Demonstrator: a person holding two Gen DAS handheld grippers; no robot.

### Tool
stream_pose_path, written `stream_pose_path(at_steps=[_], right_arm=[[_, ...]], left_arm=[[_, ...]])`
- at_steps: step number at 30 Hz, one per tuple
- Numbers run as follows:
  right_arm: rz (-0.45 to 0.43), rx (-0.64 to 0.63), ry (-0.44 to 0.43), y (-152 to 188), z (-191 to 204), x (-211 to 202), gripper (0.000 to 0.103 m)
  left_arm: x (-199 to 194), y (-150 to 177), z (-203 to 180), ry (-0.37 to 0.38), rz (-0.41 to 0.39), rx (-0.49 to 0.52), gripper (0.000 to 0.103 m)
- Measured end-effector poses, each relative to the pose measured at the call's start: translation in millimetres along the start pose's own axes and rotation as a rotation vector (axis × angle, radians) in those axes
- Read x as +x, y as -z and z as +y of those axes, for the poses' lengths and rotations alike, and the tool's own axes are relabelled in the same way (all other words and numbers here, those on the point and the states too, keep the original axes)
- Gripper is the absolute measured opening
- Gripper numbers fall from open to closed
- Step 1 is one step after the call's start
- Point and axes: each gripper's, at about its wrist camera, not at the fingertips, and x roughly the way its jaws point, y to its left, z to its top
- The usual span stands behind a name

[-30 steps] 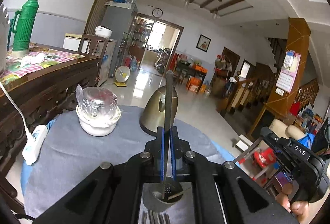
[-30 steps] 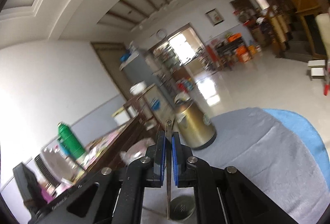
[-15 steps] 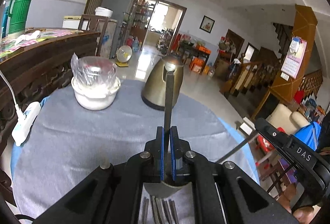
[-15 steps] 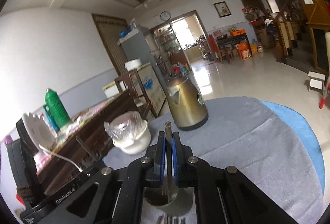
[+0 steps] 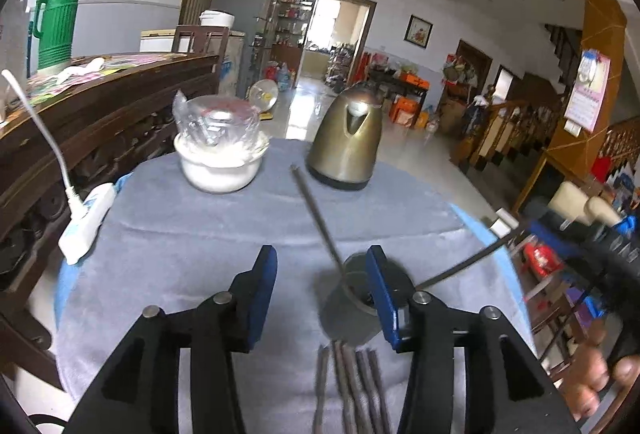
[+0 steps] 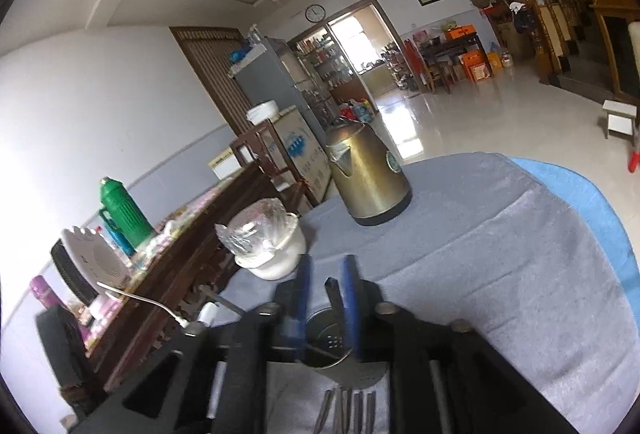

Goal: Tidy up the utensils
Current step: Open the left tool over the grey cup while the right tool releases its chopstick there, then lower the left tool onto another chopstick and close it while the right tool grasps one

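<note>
Left wrist view: the left gripper (image 5: pixel 322 282) has its blue pads spread and still opening, pressing on nothing. Between and just beyond them stands a round metal utensil holder (image 5: pixel 362 304), partly hidden by the right-side pad. A long metal utensil (image 5: pixel 316 218) leans out of the holder towards the kettle, and a second metal utensil (image 5: pixel 464 266) slants out of it to the right, towards the blurred right gripper body at the frame edge, with fingers (image 5: pixel 592 390) of the person's hand below it. A row of loose metal utensil handles (image 5: pixel 352 386) lies on the cloth just in front of the holder. Farther back stand a white bowl with a plastic-wrapped glass lid (image 5: pixel 220 162) and a brass-coloured electric kettle (image 5: pixel 346 142), well apart from the holder. A white power strip (image 5: pixel 86 222) hangs at the table's left edge. The round table wears a grey cloth (image 5: pixel 180 234) over blue.

Right wrist view: the right gripper (image 6: pixel 326 286) is partly parted and opening; a dark utensil tip (image 6: pixel 334 294) stands between the pads, and contact cannot be told through the blur. The holder (image 6: pixel 332 346) sits directly below, the handles (image 6: pixel 348 410) nearer still. Kettle (image 6: pixel 366 178) and bowl (image 6: pixel 268 246) stand beyond. A dark wooden sideboard (image 6: pixel 180 266) carries a green thermos (image 6: pixel 122 210). A tiled floor, a wall clock (image 6: pixel 315 12) and a beamed ceiling lie behind.
</note>
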Motion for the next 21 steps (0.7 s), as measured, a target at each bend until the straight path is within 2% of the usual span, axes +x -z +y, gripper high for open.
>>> stream_pose_path(at_steps=[2,4,8,12,16,17,21], right_arm=[[-0.027,0.007,-0.013,1.9,-0.6,-8.9,0.058],[-0.077,0.004,-0.025,4.1,-1.7,-21.3,0.058],[-0.115,-0.010,-0.035,10.3,-4.4,-41.1,0.056],[-0.106,-0.045,-0.038,22.2,-8.7,-55.7,0.055],[-0.051,-0.076,-0.028,40.8,-15.9,-60.5,0.046],[-0.030,-0.075,-0.021,46.7,-19.4,-58.8,0.040],[0.066,-0.019,-0.019,70.5,-37.7,-46.3,0.039]], left_arm=[[-1.7,6.8,1.5,-0.024,0.012,0.008,0.055],[-4.0,14.1,3.2,-0.054,0.021,0.024,0.056],[-8.3,27.8,5.3,-0.118,0.040,0.063,0.060],[-8.8,43.0,12.6,-0.154,0.080,0.083,0.063],[-1.3,61.3,31.0,-0.142,0.154,0.032,0.063],[1.0,65.8,34.5,-0.139,0.171,0.019,0.063],[11.2,80.5,37.0,-0.116,0.231,-0.001,0.063]])
